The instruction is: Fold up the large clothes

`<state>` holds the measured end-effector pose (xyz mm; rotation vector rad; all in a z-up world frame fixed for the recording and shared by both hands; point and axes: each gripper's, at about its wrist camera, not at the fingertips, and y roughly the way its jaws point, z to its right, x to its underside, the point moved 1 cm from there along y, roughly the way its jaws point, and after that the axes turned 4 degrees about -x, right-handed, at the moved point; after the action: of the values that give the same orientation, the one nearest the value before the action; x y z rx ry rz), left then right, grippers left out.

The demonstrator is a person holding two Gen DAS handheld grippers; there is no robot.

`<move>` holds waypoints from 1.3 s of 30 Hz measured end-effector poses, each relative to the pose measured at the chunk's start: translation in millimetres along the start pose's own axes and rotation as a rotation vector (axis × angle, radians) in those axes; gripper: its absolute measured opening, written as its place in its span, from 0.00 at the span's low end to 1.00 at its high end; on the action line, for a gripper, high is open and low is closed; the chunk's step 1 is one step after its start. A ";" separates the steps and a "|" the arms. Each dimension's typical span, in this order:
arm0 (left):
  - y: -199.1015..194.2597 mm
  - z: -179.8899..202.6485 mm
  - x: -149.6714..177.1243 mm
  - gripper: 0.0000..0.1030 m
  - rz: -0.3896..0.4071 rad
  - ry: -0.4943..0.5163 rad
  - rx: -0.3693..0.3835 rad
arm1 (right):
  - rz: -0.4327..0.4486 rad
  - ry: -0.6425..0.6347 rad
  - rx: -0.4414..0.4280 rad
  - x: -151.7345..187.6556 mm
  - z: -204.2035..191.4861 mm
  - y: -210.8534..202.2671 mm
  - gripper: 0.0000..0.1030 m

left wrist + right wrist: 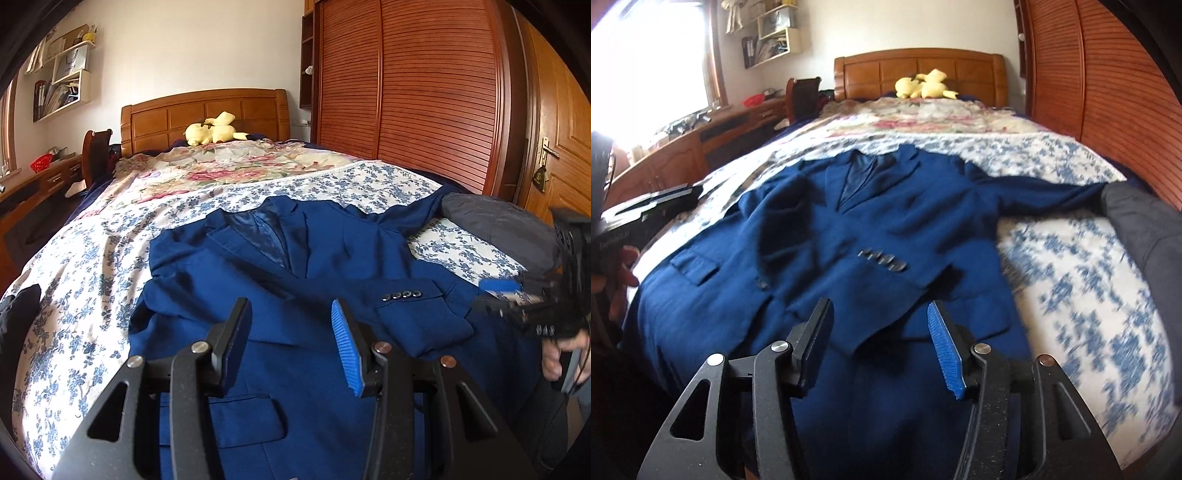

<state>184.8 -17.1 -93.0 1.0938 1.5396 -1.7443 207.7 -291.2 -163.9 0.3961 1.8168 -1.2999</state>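
Left wrist view
Jacket: my blue suit jacket (295, 266) lies face up on the bed (92, 258), collar toward the headboard (207, 114), hem toward me.
Folded sleeve: one sleeve lies across the chest, its cuff buttons (402, 295) on top.
Other sleeve: it runs out flat toward the wardrobe (406, 92), its end touching a dark grey garment (498, 225).
Left hand-held gripper (291, 339): fingers apart, nothing between them, hovering over the lower front panel near the flap pocket (251, 417).
Right hand-held gripper (517, 299): seen blurred at the frame's right edge beside the jacket.

Right wrist view
Right hand-held gripper (881, 339): fingers apart and empty, above the hem, just short of the folded cuff.
Jacket position: centred on the floral bedcover, with the bare cover to its right.
Background: yellow plush toy (925, 88) by the headboard, well apart from the work.

Assessment
Step in hand: I judge one sleeve folded in and the second not yet done.
Next move: probably the outstretched sleeve; I need to grip near its cuff and carry it across the chest, keeping the shoulder flat.
Risk: the stiff front panels may shift if I drag the sleeve.
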 end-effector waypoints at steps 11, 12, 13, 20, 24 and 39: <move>14.9 19.5 -1.3 0.43 -0.018 0.017 0.008 | -0.163 -0.085 -0.003 -33.3 35.4 82.4 0.53; 17.0 20.2 -1.5 0.43 -0.022 0.018 0.006 | -0.189 -0.078 -0.006 -31.8 39.1 91.3 0.53; 18.5 21.5 -1.0 0.43 -0.026 0.021 0.004 | -0.219 -0.070 -0.018 -29.1 41.9 99.9 0.53; 19.8 20.4 1.2 0.43 -0.033 0.028 -0.010 | -0.230 -0.035 -0.131 -22.4 47.7 102.2 0.21; 19.0 14.3 1.7 0.43 -0.033 0.015 -0.017 | -0.164 -0.107 -0.123 -22.6 29.2 79.3 0.06; 8.0 1.3 0.0 0.44 -0.010 -0.013 -0.021 | -0.062 -0.128 0.063 -46.8 27.6 17.0 0.14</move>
<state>191.2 -19.9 -97.1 1.0646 1.5542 -1.7351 259.1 -298.9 -140.9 0.2860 1.6957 -1.3958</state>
